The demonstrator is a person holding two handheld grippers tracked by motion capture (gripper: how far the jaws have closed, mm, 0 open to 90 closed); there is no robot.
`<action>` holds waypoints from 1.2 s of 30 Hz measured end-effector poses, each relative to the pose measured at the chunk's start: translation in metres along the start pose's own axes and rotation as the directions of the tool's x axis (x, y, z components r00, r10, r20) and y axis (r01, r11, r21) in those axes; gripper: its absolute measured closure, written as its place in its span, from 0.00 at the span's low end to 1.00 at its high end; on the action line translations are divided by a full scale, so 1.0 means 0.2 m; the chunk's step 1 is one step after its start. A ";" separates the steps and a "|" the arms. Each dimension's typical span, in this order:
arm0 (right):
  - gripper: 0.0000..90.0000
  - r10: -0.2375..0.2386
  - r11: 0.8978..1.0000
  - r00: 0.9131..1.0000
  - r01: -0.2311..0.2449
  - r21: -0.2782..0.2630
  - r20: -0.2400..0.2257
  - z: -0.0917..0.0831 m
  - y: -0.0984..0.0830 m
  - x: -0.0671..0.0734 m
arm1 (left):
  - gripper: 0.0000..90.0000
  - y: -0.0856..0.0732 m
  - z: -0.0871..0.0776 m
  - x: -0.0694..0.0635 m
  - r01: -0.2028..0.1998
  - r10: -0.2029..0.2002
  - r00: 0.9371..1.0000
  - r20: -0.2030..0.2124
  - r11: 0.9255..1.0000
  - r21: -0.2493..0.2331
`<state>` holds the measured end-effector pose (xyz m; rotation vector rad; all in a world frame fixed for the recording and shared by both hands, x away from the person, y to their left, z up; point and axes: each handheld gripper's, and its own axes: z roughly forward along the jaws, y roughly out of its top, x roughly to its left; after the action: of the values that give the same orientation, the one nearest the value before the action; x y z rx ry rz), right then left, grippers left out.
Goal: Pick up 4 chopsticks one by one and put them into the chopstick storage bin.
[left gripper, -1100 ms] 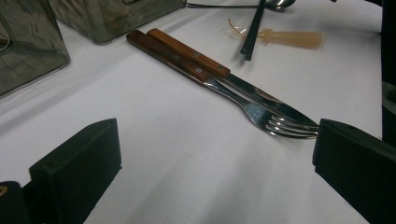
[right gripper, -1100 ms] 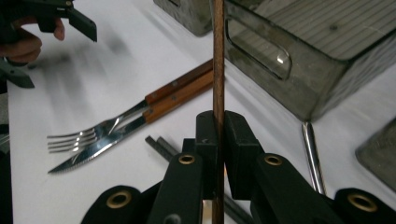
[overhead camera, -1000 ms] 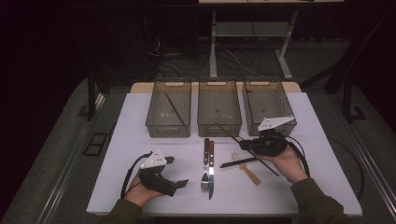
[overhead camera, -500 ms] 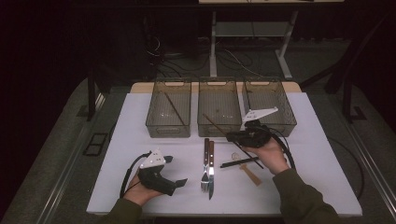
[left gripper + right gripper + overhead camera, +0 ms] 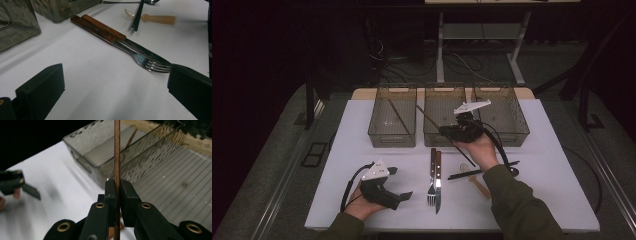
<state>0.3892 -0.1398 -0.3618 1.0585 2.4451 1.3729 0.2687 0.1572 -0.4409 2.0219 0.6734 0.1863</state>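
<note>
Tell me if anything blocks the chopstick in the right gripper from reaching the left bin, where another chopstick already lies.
Nothing visible does. The right gripper holds the chopstick above the middle bin. The left bin is open on top and holds only one chopstick; just the bins' adjoining walls lie between, below the held stick.

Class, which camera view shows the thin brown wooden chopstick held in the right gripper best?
The right gripper view: the thin brown wooden chopstick is close, clamped between the right gripper pads. The high view shows it small, over the bins.

Your right claw [image 5: 447, 131] is clamped tight, raised over the middle bin [image 5: 445, 115]; your left claw [image 5: 399, 197] rests gaping, well short of that bin.
</note>
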 end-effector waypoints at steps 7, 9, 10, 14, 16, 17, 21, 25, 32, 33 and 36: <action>0.94 0.027 0.999 0.999 -0.026 -0.025 0.034 0.07 0.10 -0.01 | 0.00 0.00 0.00 0.00 0.008 -0.008 1.000 -0.003 1.000 -0.001; 0.94 0.039 0.999 0.998 -0.038 -0.031 0.040 0.10 0.13 -0.01 | 0.00 0.00 0.00 0.00 0.007 -0.007 1.000 -0.002 1.000 0.005; 0.94 0.036 0.999 0.998 -0.034 -0.037 0.046 0.11 0.14 -0.01 | 0.00 0.00 0.00 0.00 0.007 -0.007 1.000 -0.002 1.000 0.004; 0.94 0.042 0.998 0.997 -0.039 -0.052 0.061 0.15 0.20 -0.01 | 0.00 0.01 0.00 0.00 0.004 -0.004 1.000 -0.004 1.000 -0.002; 0.94 0.043 0.997 0.997 -0.039 -0.062 0.067 0.17 0.22 0.00 | 0.00 0.01 0.00 0.00 0.005 -0.005 1.000 -0.003 1.000 -0.001; 0.94 0.046 0.997 0.997 -0.041 -0.071 0.067 0.18 0.24 0.00 | 0.00 0.01 0.00 0.00 0.006 -0.006 1.000 -0.003 1.000 -0.002; 0.94 0.052 0.995 0.996 -0.046 -0.093 0.071 0.24 0.30 0.02 | 0.00 0.00 0.00 0.01 0.006 -0.006 1.000 -0.003 1.000 0.004; 0.94 0.037 0.995 0.996 -0.029 -0.094 0.082 0.31 0.35 0.05 | 0.00 0.00 0.00 0.00 0.015 -0.015 1.000 0.002 1.000 0.001; 0.94 0.047 0.993 0.996 -0.038 -0.110 0.080 0.41 0.46 0.08 | 0.00 0.01 0.00 0.00 0.008 -0.008 1.000 0.001 1.000 0.001; 0.94 0.041 0.993 0.995 -0.032 -0.110 0.085 0.43 0.48 0.09 | 0.00 0.01 0.00 0.00 0.010 -0.010 1.000 0.000 1.000 0.002; 0.94 0.032 0.994 0.996 -0.022 -0.106 0.088 0.47 0.53 0.12 | 0.01 0.01 0.00 0.00 0.014 -0.014 1.000 0.000 1.000 0.003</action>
<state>0.4673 -0.0238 -0.3275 1.1071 2.2774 1.4122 0.2696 0.1563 -0.4405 2.0198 0.6882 0.1768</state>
